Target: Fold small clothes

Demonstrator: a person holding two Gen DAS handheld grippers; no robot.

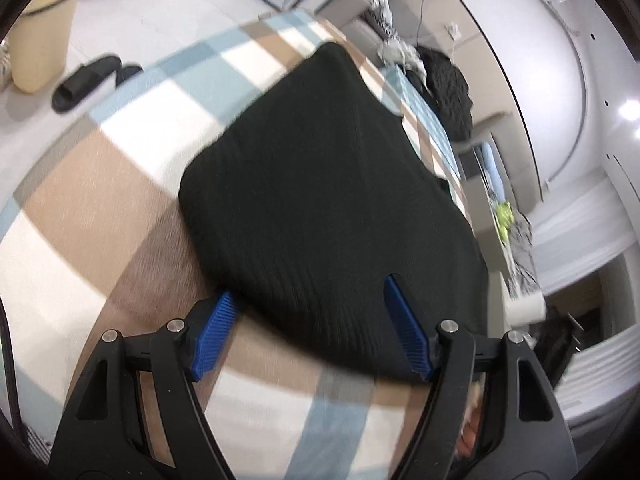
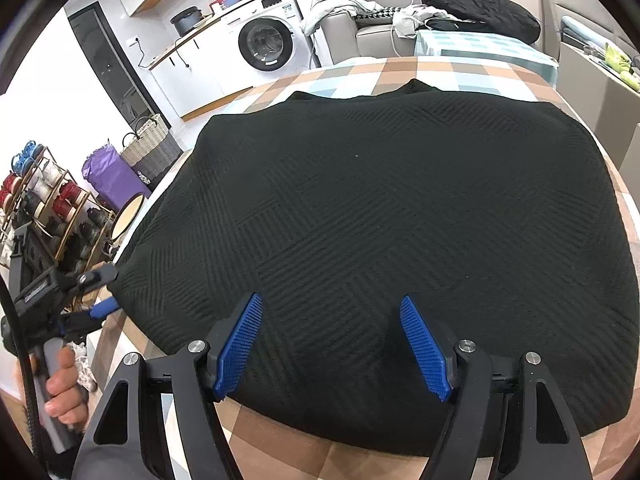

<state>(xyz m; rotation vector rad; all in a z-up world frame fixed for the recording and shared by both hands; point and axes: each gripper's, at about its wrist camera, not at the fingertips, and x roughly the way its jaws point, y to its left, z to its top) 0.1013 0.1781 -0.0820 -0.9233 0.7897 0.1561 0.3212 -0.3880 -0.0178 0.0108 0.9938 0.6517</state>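
A black knit garment [image 2: 380, 220] lies folded into a rough rectangle on the checked tablecloth [image 2: 460, 74]. It also shows in the left wrist view [image 1: 328, 200]. My right gripper [image 2: 332, 304] is open, its blue fingers [image 2: 240, 344] spread just above the garment's near edge. My left gripper [image 1: 308, 292] is open at the garment's left edge; one finger [image 1: 214, 332] lies on the cloth beside it, the other [image 1: 406, 328] over the fabric. The left gripper [image 2: 100, 290] shows at the garment's left corner in the right wrist view.
The tablecloth [image 1: 100, 208] covers the table. A pile of dark clothes [image 2: 480, 4] lies at the far end. A washing machine [image 2: 266, 42], baskets [image 2: 150, 146] and a rack of spools [image 2: 48, 196] stand to the left. Slippers [image 1: 92, 82] and a bin [image 1: 42, 36] are on the floor.
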